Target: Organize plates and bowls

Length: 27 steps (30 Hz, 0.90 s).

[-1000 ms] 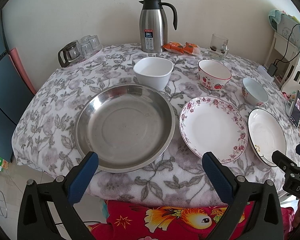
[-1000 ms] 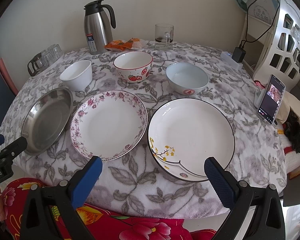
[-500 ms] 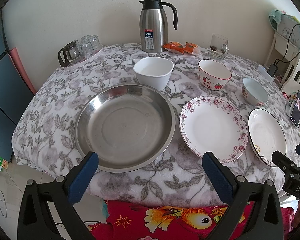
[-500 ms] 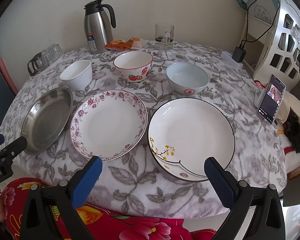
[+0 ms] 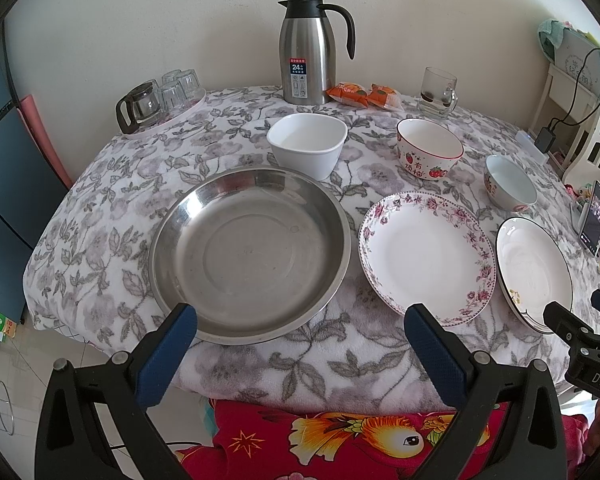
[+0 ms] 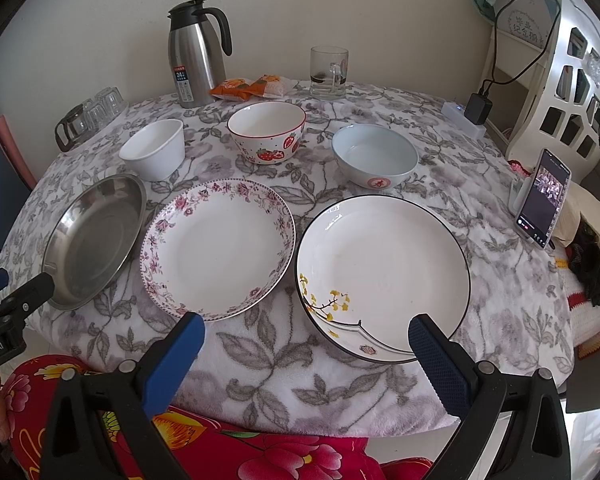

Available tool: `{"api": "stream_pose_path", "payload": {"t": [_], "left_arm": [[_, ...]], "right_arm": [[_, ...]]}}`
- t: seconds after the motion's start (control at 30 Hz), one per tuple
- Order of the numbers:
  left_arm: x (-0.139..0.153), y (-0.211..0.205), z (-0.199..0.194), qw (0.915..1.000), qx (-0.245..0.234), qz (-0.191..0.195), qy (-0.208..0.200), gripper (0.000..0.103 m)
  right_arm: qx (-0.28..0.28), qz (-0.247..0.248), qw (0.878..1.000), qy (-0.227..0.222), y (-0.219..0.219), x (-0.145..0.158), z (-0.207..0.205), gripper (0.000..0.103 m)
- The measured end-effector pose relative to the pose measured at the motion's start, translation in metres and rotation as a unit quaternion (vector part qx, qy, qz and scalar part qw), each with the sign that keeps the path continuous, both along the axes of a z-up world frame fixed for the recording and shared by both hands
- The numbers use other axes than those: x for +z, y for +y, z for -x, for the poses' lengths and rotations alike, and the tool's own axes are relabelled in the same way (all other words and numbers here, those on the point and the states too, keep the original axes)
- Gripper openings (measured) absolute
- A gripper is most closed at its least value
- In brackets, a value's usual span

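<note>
Three plates lie in a front row on the floral-cloth table [image 5: 100, 184]: a steel plate [image 5: 248, 252] [image 6: 96, 236], a pink-flowered plate [image 5: 426, 252] [image 6: 218, 246] and a black-rimmed white plate [image 5: 534, 272] [image 6: 382, 276]. Behind them stand a white square bowl [image 5: 306, 144] [image 6: 154, 148], a strawberry bowl [image 5: 428, 152] [image 6: 266, 132] and a pale blue bowl [image 5: 508, 182] [image 6: 374, 156]. My left gripper [image 5: 300, 320] is open and empty at the table's front edge before the steel plate. My right gripper [image 6: 306, 330] is open and empty before the black-rimmed plate.
A steel thermos jug [image 5: 310, 48], orange snack packets [image 5: 364, 94] and a glass mug [image 5: 438, 90] stand at the back. A tray of glasses [image 5: 158, 100] sits back left. A phone [image 6: 542, 198] leans at the right edge by a white rack [image 6: 568, 80].
</note>
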State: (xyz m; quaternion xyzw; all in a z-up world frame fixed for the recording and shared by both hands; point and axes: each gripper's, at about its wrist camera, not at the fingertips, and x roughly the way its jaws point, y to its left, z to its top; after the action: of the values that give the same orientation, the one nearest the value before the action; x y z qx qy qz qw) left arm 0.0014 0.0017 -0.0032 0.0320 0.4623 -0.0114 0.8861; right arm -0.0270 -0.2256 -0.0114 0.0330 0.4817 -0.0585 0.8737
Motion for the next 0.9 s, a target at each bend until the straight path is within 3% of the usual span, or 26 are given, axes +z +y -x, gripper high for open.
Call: {"api": "stream_pose_path", "payload": {"t": [0.47, 0.63, 0.9], "left_arm": [[-0.002, 0.0, 0.0, 1.0, 0.001, 0.004, 0.002, 0.103], [-0.006, 0.007, -0.003, 0.9992, -0.004, 0.038, 0.01, 0.103], [0.012, 0.046, -0.018, 0.9976, 0.032, 0.056, -0.026, 0.103]], "right_arm": [[0.001, 0.014, 1.0, -0.002, 0.003, 0.001, 0.002, 0.103], [0.021, 0.034, 0.999, -0.013, 0.015, 0.008, 0.004, 0.103], [0.066, 0.002, 0.997, -0.05, 0.041, 0.037, -0.018, 0.103]]}}
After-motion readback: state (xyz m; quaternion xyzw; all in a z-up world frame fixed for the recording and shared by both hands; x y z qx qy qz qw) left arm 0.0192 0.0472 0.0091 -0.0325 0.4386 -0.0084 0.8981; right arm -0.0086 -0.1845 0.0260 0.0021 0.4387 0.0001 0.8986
